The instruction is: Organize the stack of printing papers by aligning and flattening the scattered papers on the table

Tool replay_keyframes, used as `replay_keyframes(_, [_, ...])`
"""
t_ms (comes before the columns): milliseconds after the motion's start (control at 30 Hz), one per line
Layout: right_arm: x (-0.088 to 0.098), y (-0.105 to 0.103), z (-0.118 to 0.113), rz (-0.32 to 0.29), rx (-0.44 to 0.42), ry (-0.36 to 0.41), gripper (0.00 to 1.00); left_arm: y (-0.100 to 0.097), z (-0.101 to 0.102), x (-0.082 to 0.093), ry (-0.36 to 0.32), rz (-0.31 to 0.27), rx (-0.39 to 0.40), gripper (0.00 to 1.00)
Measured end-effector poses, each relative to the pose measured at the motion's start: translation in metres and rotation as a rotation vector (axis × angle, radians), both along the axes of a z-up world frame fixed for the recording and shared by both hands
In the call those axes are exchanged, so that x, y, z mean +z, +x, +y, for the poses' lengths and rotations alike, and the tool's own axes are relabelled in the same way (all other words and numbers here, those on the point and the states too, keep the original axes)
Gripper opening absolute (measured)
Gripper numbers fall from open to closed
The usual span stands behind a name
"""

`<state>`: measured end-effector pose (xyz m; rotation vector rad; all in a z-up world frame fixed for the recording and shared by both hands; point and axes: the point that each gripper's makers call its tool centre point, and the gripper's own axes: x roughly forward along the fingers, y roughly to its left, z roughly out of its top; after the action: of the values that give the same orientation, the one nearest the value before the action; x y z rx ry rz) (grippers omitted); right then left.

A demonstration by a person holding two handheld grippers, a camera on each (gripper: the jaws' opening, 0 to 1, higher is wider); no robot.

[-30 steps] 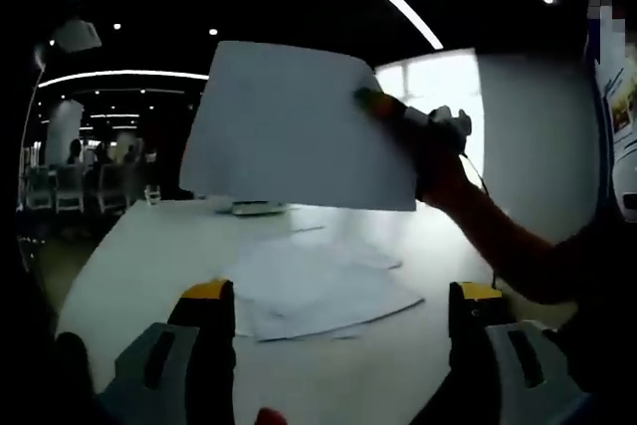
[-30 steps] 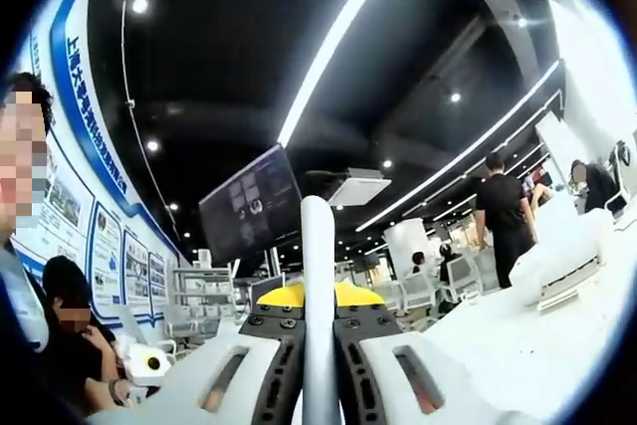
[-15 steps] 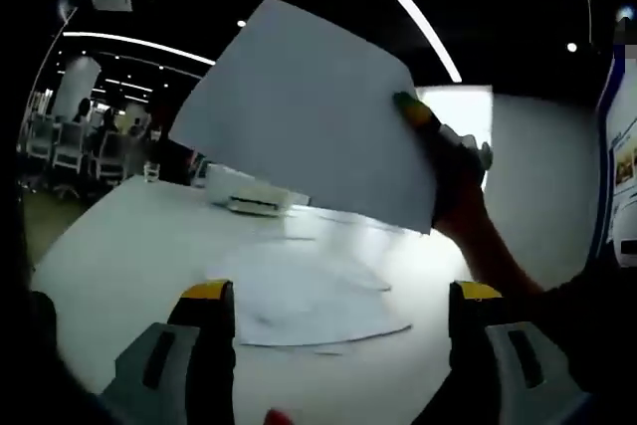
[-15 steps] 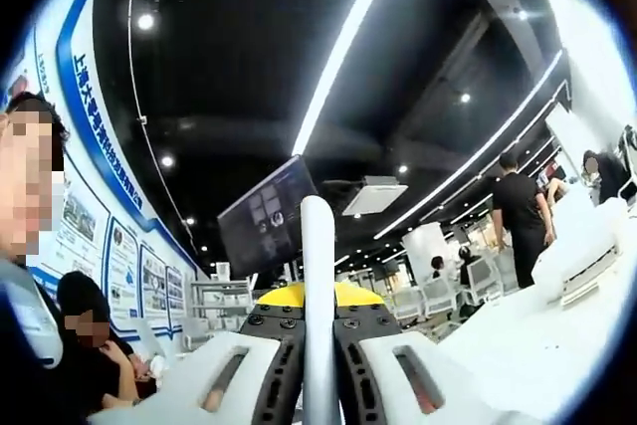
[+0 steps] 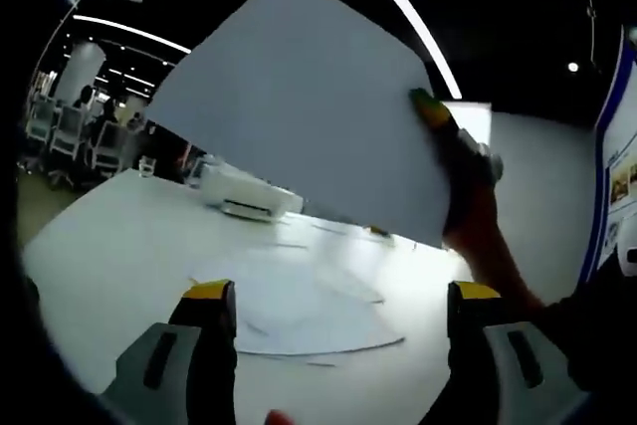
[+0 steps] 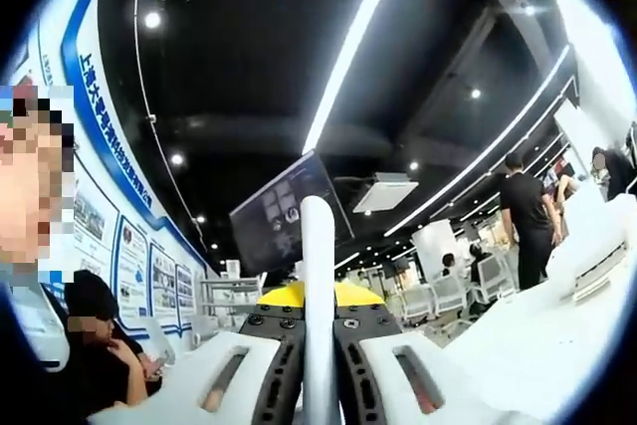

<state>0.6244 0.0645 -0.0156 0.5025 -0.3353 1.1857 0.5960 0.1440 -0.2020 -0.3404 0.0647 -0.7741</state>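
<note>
In the left gripper view a white sheet of paper (image 5: pixel 299 106) hangs in the air above the table, and the right gripper (image 5: pixel 434 111) is shut on its right edge. Under it a loose pile of papers (image 5: pixel 299 311) lies spread on the white table (image 5: pixel 90 256). My left gripper (image 5: pixel 333 296) stands open near the table's front, with nothing between its yellow-tipped fingers (image 5: pixel 209 296). In the right gripper view the held sheet (image 6: pixel 318 296) shows edge-on as a thin white strip between the shut jaws of the right gripper (image 6: pixel 318 298).
A white printer (image 5: pixel 249 196) stands at the table's far side. A person's arm (image 5: pixel 498 266) reaches in from the right. Chairs (image 5: pixel 60 141) stand far left. In the right gripper view a standing person (image 6: pixel 528 216), a hanging screen (image 6: pixel 289 216) and a seated person (image 6: pixel 95 345) appear.
The right gripper has carried the held sheet higher and tilted it, so it looms larger in the left gripper view. Both cameras have shifted a little. The pile on the table looks unchanged.
</note>
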Motion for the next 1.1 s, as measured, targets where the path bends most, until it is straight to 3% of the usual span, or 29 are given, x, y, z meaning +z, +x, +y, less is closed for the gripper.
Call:
replay_keyframes(333, [0.005,-0.016,0.015,-0.008,0.052,0.02,0.03,0.005,0.005,0.01,-0.061,-0.013,0.01,0.9])
replay_keyframes(633, [0.006,-0.031,0.021,-0.028,0.058,0.015,0.03,0.005,0.002,0.028,-0.139,-0.068,-0.012,0.9])
replay_keyframes(800, [0.007,-0.035,0.02,-0.026,0.07,0.028,0.03,0.009,0.002,0.03,-0.158,-0.081,-0.023,0.85])
replay_keyframes(1100, [0.008,-0.043,0.018,-0.038,0.07,0.024,0.03,0.008,0.018,0.051,-0.365,-0.1,-0.054,0.86])
